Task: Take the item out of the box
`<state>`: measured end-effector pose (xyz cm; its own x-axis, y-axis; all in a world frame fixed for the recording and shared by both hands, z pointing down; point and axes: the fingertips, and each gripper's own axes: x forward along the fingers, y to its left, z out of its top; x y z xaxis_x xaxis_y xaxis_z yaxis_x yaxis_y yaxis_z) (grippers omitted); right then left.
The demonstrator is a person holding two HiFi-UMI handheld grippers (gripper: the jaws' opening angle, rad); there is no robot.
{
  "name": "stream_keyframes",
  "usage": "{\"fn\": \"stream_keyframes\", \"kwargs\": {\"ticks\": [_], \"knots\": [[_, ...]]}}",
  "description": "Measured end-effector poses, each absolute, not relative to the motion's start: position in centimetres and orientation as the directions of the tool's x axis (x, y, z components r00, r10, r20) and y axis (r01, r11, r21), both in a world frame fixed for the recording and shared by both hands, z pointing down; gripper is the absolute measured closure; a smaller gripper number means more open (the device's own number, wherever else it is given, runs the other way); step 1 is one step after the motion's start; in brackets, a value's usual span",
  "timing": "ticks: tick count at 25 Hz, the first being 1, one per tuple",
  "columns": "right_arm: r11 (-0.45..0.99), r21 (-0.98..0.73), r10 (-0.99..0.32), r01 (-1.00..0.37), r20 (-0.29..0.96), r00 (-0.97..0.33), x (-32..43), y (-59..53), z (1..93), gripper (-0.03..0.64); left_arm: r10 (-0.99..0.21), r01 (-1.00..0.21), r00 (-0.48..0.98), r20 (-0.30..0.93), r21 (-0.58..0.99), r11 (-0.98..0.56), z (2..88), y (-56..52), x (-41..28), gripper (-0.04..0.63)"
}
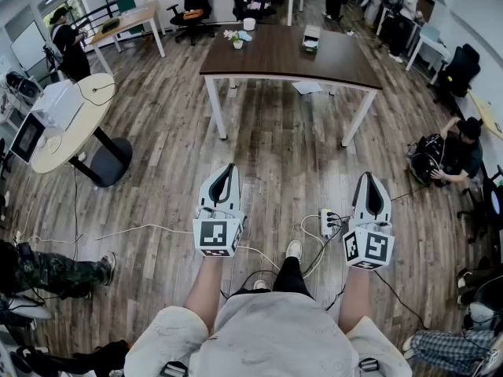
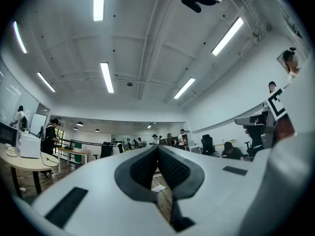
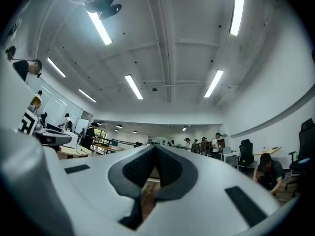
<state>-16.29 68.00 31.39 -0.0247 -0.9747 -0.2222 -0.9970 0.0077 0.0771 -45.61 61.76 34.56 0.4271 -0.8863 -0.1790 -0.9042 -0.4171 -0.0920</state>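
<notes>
box (image 1: 311, 38) sits on the far dark table (image 1: 267, 57)

left gripper (image 1: 228, 168) and right gripper (image 1: 369, 177) hover side by side over the wooden floor (image 1: 157, 155), well short of the table, each with jaws pressed together and nothing between them.

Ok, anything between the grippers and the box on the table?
Nothing visible: only floor lies between the left gripper, the right gripper and the table; the box sits on its far half.

Left arm (image 1: 206, 285) and right arm (image 1: 355, 297) extended forward, apart. Left tongs (image 1: 227, 169) and right tongs (image 1: 369, 177) tilt slightly upward; both jaws closed together, empty.
</notes>
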Motion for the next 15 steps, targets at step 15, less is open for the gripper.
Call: {"fn": "stream_keyframes", "kwargs": {"ticks": [15], "knots": [[0.010,0.061,-0.971,-0.998,-0.236,-0.024,-14.2,68.7,31.4,0.615,-0.879,-0.901,0.435,-0.196,-0.100,-0.423,34.2,63.1,-43.1,0.592]]}}
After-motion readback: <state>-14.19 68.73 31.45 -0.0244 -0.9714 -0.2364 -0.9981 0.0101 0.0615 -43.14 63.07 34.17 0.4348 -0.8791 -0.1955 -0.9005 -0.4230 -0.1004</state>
